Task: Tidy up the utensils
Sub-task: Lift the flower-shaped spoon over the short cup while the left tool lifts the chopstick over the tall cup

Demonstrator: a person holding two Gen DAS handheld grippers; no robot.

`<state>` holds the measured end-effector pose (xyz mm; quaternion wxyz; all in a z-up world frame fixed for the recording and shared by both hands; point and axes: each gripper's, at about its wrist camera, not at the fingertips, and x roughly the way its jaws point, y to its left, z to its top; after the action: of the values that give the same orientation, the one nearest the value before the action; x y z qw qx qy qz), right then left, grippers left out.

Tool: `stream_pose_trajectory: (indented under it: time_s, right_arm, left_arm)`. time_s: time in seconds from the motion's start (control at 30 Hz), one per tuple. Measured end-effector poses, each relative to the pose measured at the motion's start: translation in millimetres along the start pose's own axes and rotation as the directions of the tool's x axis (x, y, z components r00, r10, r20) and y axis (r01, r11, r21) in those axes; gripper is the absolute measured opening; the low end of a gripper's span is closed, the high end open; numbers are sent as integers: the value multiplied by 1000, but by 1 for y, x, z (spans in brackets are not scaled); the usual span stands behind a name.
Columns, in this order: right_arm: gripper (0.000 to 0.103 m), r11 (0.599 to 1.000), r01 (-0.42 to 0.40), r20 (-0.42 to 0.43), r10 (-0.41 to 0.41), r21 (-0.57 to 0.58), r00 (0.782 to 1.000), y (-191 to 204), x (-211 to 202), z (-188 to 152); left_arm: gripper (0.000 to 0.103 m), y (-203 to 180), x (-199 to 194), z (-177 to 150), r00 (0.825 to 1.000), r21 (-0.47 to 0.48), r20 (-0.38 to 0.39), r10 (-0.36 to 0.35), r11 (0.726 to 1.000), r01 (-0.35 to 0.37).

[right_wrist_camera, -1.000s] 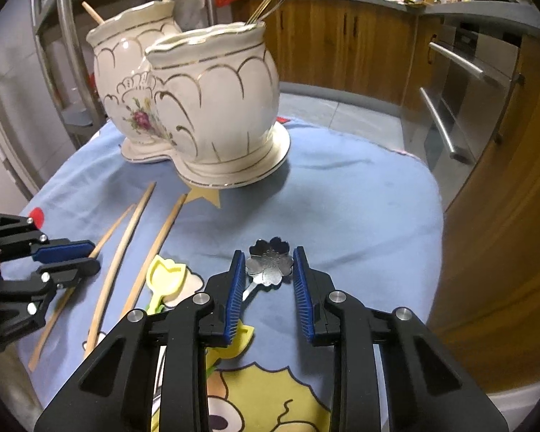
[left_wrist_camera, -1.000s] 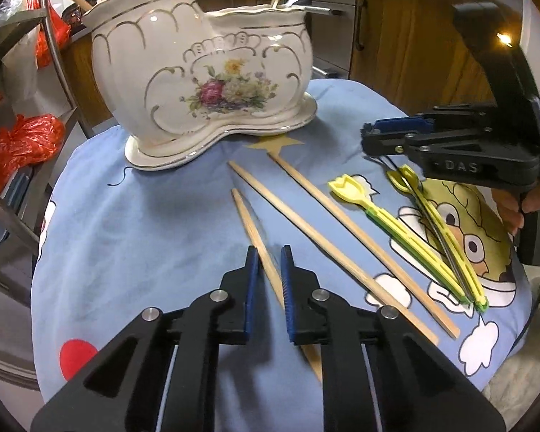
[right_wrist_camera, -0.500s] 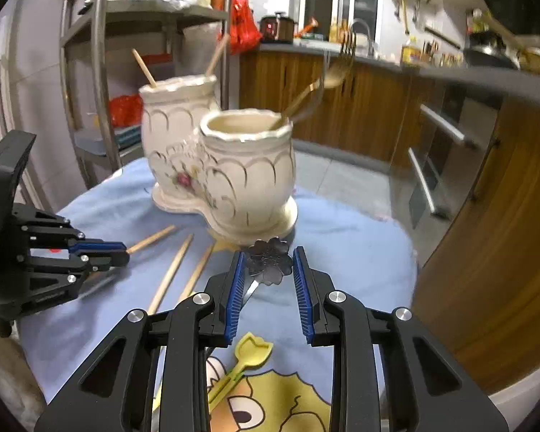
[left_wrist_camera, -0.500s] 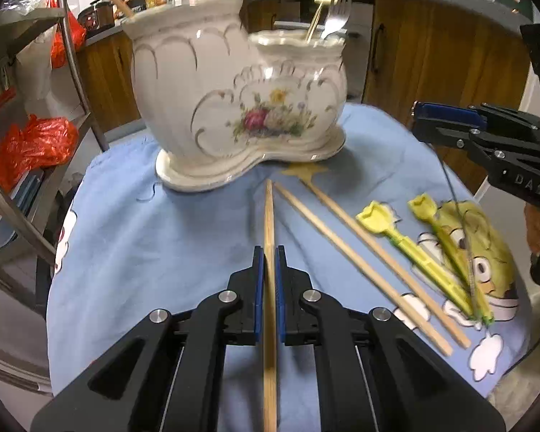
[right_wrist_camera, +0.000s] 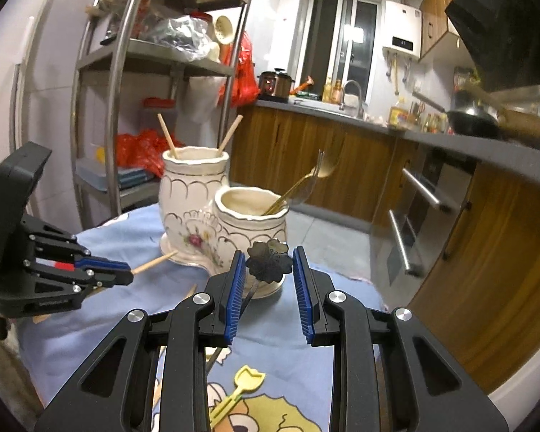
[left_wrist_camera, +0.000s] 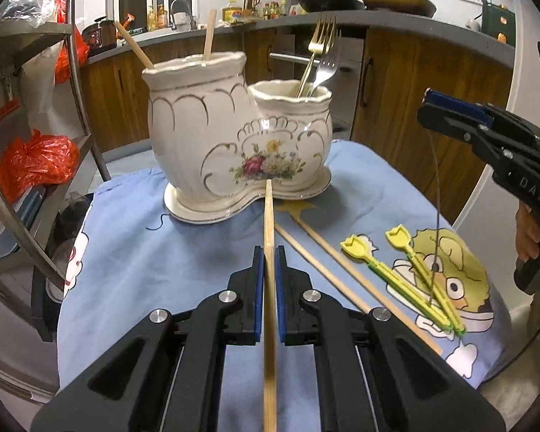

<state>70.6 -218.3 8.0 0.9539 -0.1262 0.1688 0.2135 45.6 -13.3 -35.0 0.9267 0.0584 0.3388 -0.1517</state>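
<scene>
Item one: the left gripper (left_wrist_camera: 268, 273) is clamping a pale wooden chopstick (left_wrist_camera: 269, 237), jaws pressed together on its shaft; a second ago this stick was lying flat on the bench and the jaws were standing apart around it, so it is now lifted and pointing toward the cream two-compartment ceramic utensil holder with gilt scallops and a floral print (left_wrist_camera: 234, 151). Item two: the right gripper (right_wrist_camera: 268, 280) is carrying a dark metal spoon with a flower-shaped end (right_wrist_camera: 269, 262); the flower is sitting between the blue pads, the handle is hanging down against the left pad, and whether the jaws are truly pinching it cannot be told from either view. That spoon has risen off the cloth since a second ago and is now hovering just in front of the holder's shorter compartment, where a gold fork (left_wrist_camera: 318, 50) and a silver fork (left_wrist_camera: 325, 68) are already standing. The taller compartment is holding two wooden sticks (left_wrist_camera: 208, 37). Remaining on the blue cartoon-print tablecloth (left_wrist_camera: 144, 262) covering the bench: two more wooden chopsticks (left_wrist_camera: 327, 273) and two yellow-and-green plastic picks with tulip heads (left_wrist_camera: 396, 277). Judgement: both pickups appear done; the chopstick probably belongs in the taller compartment, the spoon in the shorter.
</scene>
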Motion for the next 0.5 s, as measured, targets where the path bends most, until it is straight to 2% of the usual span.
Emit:
stream_pose_trajectory:
  time_s: [0.5]
  right_arm:
    - [28,998,63,95,-64,14,993,-1,-24,11]
  left_arm:
    - [6,-2,-32,10,990,9,144,8,1000,-9]
